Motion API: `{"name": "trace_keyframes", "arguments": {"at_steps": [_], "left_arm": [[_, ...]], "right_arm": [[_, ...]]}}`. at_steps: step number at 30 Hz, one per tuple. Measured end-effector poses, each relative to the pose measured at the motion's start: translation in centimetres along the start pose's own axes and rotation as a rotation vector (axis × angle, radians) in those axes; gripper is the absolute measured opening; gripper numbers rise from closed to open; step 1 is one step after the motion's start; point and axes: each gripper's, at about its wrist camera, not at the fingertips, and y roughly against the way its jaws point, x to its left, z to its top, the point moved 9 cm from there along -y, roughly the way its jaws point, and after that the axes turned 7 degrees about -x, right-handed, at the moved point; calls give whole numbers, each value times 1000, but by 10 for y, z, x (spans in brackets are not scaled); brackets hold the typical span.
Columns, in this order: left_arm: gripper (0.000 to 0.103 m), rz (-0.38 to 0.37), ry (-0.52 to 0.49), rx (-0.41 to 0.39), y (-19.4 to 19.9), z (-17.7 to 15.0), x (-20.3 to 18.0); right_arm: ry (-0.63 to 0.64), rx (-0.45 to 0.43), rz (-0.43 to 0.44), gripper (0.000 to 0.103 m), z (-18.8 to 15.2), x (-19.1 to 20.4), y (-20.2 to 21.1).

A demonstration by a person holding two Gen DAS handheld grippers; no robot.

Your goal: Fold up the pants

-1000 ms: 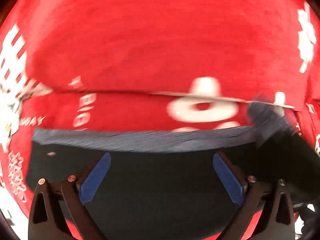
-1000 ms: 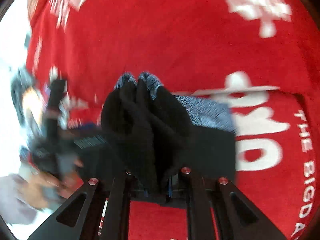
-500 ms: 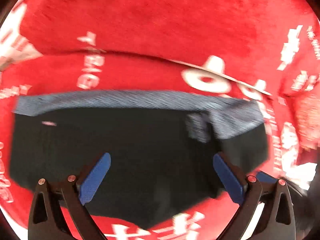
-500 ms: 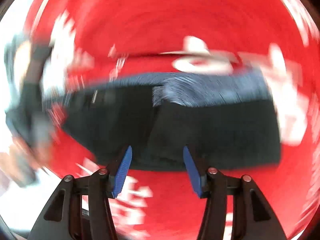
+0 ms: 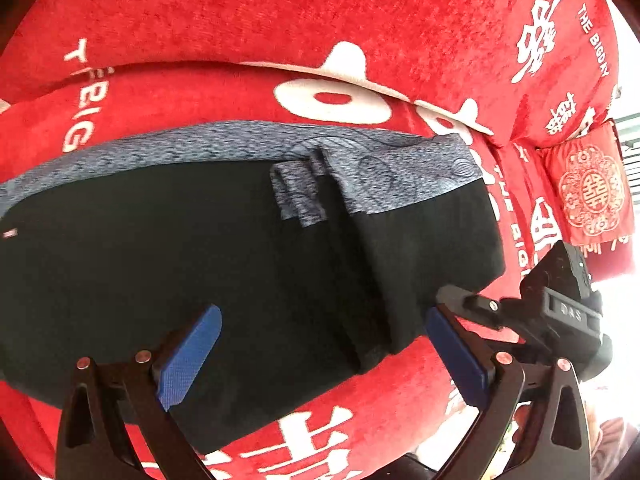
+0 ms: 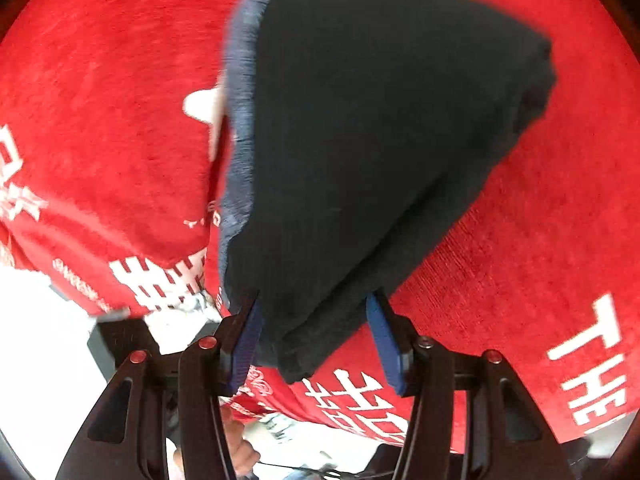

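Black pants (image 5: pixel 208 264) with grey waistband (image 5: pixel 224 144) are laid folded on the red printed cloth (image 5: pixel 320 20). Left gripper (image 5: pixel 324 356) is held spread wide above them, nothing clamped. Right gripper (image 6: pixel 316 340) is set partly open around a folded corner of the pants (image 6: pixel 360 140); contact cannot be told.

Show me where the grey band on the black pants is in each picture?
Left wrist view: the grey band runs along the far edge of the black pants, across the upper middle, beyond the open left tool.
Right wrist view: the grey band runs down the left edge of the pants, left of centre, blurred.
Shared landmark: the red cloth with white lettering, under the pants in both views.
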Motion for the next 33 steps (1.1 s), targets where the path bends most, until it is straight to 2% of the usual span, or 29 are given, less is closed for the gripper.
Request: {"name": "trace_keyframes", "arguments": {"at_steps": [1,6,7,10,12,14,15,17,18,20,22,25,27,29,30,31,33], "left_arm": [[103,14,-3,-6,3,0,3],[103,61,-20,-55,25,3,16],[103,72,-21,-59,25,3,18],[103,103,-2,-46,24,2,27],[103,114,-5,-52,25,6,25],[103,120,-34,-70,27,11,19],[103,125,-51,-73,27,13,16],[103,127,-73,-81,26,20,7],[103,129,-83,-90,25,26,1],[103,135,-91,-105,20,36,-10],[103,167,-83,-117,10,46,-19],[103,284,-82,-116,-13,55,-18],[103,367,-58,-90,-30,54,-5],[103,407,-10,-56,-41,45,13],[103,413,20,-37,-44,39,23],[103,394,50,-31,-45,33,30],[103,372,70,-61,-36,29,38]], "right_arm": [[2,-12,13,11,0,2,1],[98,-50,65,12,-6,32,5],[104,-39,51,12,-10,31,-3],[140,-6,-63,12,-21,16,-39],[144,-18,-52,13,-23,18,-38],[183,30,-84,23,-29,23,-33],[228,71,-104,27,-34,30,-27],[350,85,-96,28,-37,51,-8],[444,53,-84,28,-32,69,8],[544,-24,-104,25,-12,89,27],[593,-98,-151,23,22,102,39],[624,-147,-243,22,71,106,26],[650,-124,-318,22,94,94,0],[637,-71,-373,22,100,75,-25],[642,-82,-360,23,98,73,-33],[672,-118,-370,23,93,77,-34],[705,-113,-366,23,77,81,-39]]}}
